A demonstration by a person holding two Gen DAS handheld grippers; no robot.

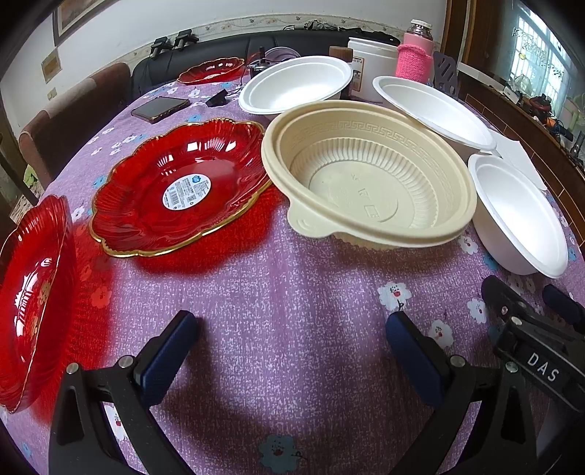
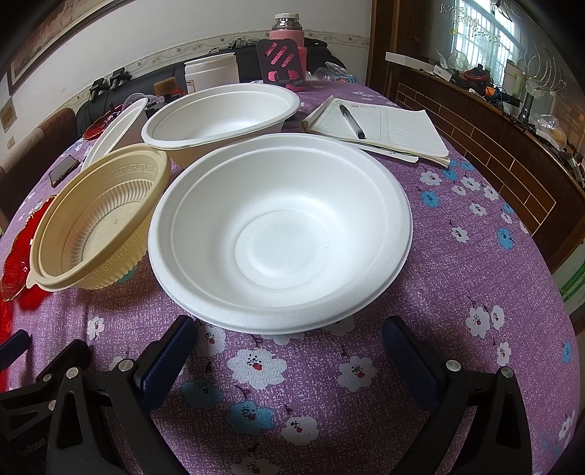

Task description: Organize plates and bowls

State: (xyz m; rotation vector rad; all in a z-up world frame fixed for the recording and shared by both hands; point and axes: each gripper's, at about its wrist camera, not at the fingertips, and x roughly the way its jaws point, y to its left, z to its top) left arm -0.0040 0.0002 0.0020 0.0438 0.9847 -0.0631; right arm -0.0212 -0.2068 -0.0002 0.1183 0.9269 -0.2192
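My left gripper (image 1: pixel 292 339) is open and empty above the purple cloth, short of a red gold-rimmed plate (image 1: pixel 179 190) and a beige bowl (image 1: pixel 369 175). A second red plate (image 1: pixel 33 292) lies at the left edge, a third (image 1: pixel 212 69) at the far side. Three white bowls (image 1: pixel 296 84) (image 1: pixel 435 109) (image 1: pixel 519 215) stand behind and right of the beige bowl. My right gripper (image 2: pixel 289 343) is open and empty just in front of the nearest white bowl (image 2: pixel 281 230). The beige bowl (image 2: pixel 98 219) is to its left, another white bowl (image 2: pixel 223 117) behind.
A phone (image 1: pixel 161 107) lies far left on the table. A notepad with a pen (image 2: pixel 384 128) lies at the right rear. A white tub (image 2: pixel 212 71) and a pink flask (image 2: pixel 287 29) stand at the back. The right gripper (image 1: pixel 530 314) shows at the left view's right edge.
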